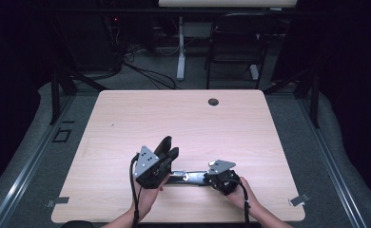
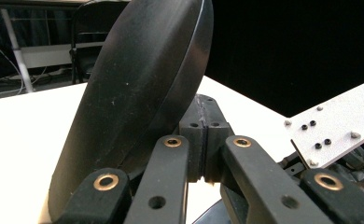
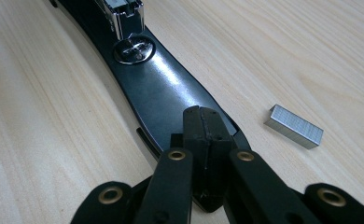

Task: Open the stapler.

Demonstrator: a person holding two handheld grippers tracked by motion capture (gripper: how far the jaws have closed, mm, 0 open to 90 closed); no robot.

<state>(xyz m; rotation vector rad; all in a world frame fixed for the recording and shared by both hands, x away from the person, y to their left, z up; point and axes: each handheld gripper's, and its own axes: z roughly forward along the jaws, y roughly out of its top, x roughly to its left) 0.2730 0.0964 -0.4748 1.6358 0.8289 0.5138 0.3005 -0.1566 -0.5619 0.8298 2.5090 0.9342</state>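
Near the front edge of the surface (image 1: 126,118), both claws work on an opened black stapler (image 3: 161,93). The right claw (image 3: 203,122) has its jaws pressed fully together with nothing between them, its tips resting on the near end of the stapler's glossy base, which lies flat on the pale wood. The left claw (image 2: 203,114) is likewise closed tight and empty, just beside the stapler's raised black top arm (image 2: 138,88), which tilts up and away from the base. Farther along the base sits the round metal anvil (image 3: 134,49), with the steel magazine (image 3: 122,14) above it. Right of the base, apart from it, lies a strip of staples (image 3: 293,126). No writing can be read.
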